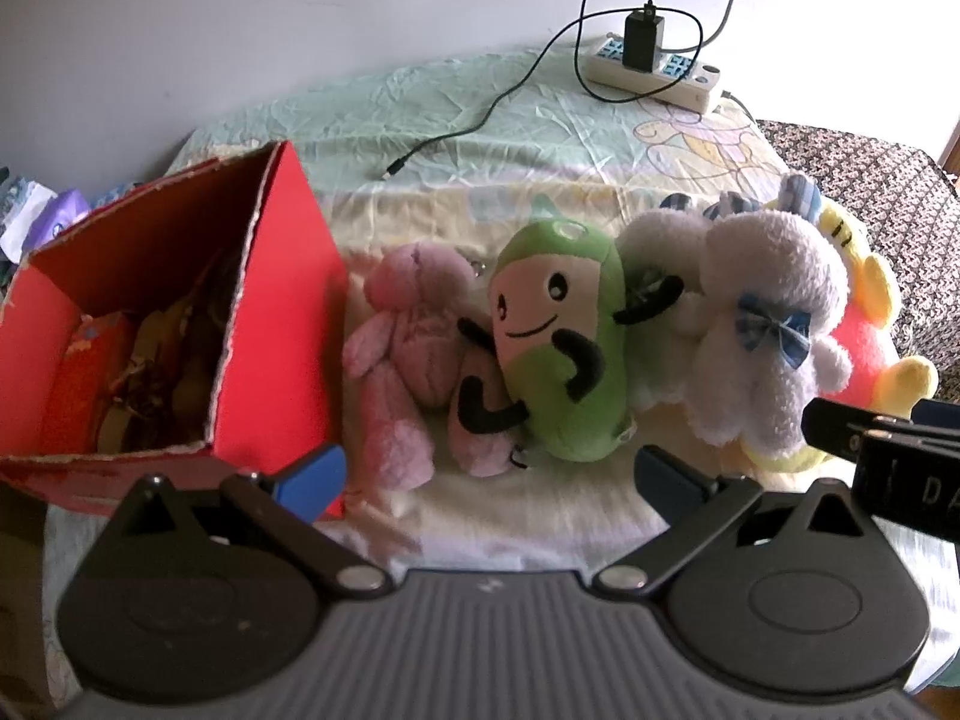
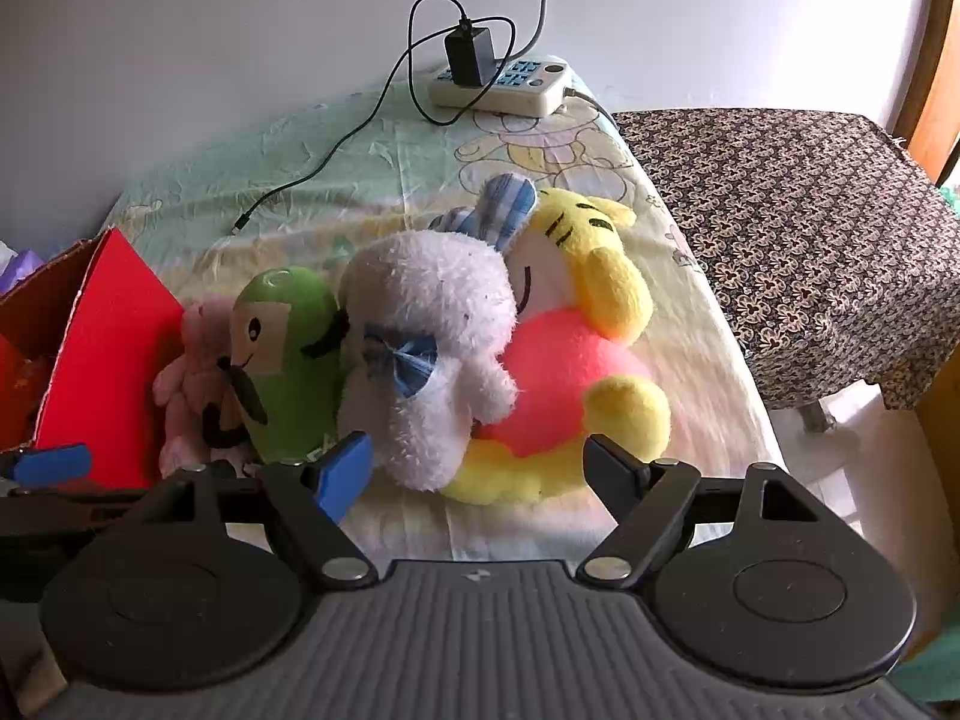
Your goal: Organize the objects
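green plush (image 1: 561,354) — long axis upright, leaning right | left tongs (image 1: 489,477) spread wide

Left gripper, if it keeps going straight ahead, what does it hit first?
Most likely the green plush, lying between the open left gripper fingers' line, with the pink plush bunny just left; depth is uncertain.

A home bedroom: a bed (image 1: 420,114) under a cartoon-print sheet carries plush toys (image 1: 558,336), with a power strip (image 2: 501,87) against the plain white wall (image 1: 300,12).

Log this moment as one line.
left claw: open, empty | right claw: open, empty | four plush toys beside red cardboard box
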`<state>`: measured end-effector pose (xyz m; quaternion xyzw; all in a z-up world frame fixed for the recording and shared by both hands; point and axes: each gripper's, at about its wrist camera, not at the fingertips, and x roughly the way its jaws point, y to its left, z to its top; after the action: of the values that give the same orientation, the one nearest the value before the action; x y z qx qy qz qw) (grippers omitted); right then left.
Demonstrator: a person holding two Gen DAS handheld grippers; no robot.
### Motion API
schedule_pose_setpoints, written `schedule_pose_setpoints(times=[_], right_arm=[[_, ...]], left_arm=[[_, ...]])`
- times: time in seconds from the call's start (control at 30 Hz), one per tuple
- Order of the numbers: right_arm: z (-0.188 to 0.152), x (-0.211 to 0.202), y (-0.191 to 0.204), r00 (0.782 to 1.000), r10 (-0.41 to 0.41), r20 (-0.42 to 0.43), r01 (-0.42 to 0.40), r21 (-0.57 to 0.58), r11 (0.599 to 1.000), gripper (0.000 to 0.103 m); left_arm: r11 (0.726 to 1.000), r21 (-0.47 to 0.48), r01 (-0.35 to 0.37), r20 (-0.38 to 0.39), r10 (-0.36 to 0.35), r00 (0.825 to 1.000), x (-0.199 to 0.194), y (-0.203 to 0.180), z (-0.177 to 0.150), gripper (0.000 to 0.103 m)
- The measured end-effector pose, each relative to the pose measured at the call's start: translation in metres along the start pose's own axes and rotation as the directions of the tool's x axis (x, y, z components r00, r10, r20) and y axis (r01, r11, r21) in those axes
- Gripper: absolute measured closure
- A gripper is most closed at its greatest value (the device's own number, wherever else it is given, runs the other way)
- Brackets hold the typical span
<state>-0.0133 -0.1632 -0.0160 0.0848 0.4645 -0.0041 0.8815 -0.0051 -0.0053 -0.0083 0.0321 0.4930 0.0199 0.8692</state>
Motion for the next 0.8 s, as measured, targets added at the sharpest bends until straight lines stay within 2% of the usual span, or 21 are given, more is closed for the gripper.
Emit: schedule_pose_setpoints(times=[0.63, 0.8], right_arm=[[0.002, 0.008, -0.012, 0.999, 0.026, -0.019, -0.026, 0.015, 1.000, 0.024], [0.001, 0.010, -0.015, 0.998, 0.056, -0.022, -0.055, 0.029, 0.998, 0.025]], left_arm=[[1.000, 0.016, -0.008, -0.019, 0.009, 1.000, 0.008, -0.012, 0.007, 0.001], [1.000, 0.020, -0.002, -0.023, 0.002, 1.000, 0.009, -0.012, 0.005, 0.001]])
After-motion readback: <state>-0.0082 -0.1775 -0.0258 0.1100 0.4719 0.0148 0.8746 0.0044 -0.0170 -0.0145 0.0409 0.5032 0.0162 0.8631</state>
